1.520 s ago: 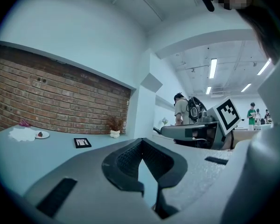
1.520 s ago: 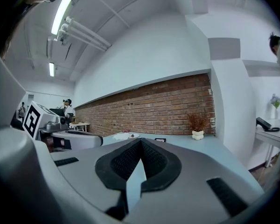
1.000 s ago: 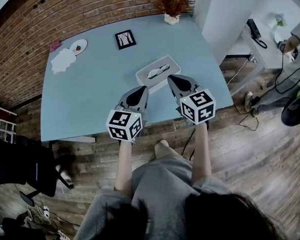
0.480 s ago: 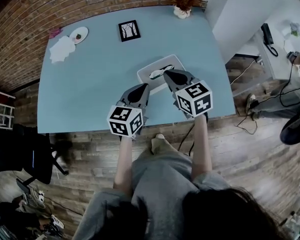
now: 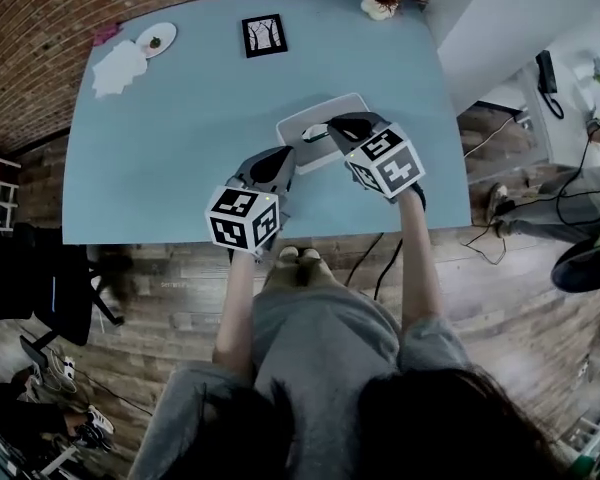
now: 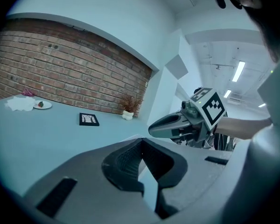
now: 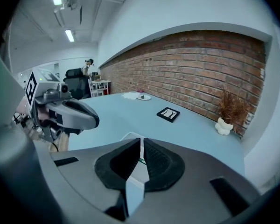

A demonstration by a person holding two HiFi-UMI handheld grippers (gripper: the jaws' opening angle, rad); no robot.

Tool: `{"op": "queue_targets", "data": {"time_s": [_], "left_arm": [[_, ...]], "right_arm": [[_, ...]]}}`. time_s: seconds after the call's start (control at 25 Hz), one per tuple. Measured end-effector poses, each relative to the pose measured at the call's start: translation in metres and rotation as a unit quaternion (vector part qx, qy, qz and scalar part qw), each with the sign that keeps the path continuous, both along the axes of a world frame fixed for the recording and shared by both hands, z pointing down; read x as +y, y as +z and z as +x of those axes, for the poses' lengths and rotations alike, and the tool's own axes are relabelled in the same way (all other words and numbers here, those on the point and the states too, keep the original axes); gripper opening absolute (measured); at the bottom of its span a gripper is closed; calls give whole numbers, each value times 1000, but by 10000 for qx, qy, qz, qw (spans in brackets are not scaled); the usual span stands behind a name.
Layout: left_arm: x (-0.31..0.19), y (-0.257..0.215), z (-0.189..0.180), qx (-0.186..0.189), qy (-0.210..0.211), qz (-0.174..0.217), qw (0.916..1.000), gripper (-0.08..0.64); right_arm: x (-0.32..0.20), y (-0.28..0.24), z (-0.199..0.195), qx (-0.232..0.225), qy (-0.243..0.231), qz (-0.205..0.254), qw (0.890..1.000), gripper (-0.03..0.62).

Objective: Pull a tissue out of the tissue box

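Right claw (image 5: 336,127) nearer (over?) rectangular box (image 5: 292,134)

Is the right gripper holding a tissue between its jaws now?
No, the right gripper has nothing between its barely parted jaws; the tissue box lies beyond them.

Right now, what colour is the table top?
Light blue; the table top shows best in the head view.

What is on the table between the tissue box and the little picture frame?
Nothing. In the head view, only bare blue table lies between the tissue box and the picture frame.
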State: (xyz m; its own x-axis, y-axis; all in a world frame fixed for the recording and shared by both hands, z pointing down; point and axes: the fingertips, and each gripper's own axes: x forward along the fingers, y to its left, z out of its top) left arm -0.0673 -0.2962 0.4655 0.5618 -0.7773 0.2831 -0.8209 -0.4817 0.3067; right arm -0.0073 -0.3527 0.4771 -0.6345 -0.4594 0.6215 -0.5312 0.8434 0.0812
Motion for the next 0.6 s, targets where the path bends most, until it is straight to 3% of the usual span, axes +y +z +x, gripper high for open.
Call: {"op": "queue_targets", "data": {"time_s": [0.24, 0.6], "left_arm": [[-6, 12, -3, -20, 113, -178, 9998, 3], [-12, 26, -5, -55, 195, -313, 9993, 3]], "right_arm": [[-12, 22, -5, 991, -700, -59, 9926, 25], [-14, 54, -13, 1944, -1586, -317, 9675, 67]]}}
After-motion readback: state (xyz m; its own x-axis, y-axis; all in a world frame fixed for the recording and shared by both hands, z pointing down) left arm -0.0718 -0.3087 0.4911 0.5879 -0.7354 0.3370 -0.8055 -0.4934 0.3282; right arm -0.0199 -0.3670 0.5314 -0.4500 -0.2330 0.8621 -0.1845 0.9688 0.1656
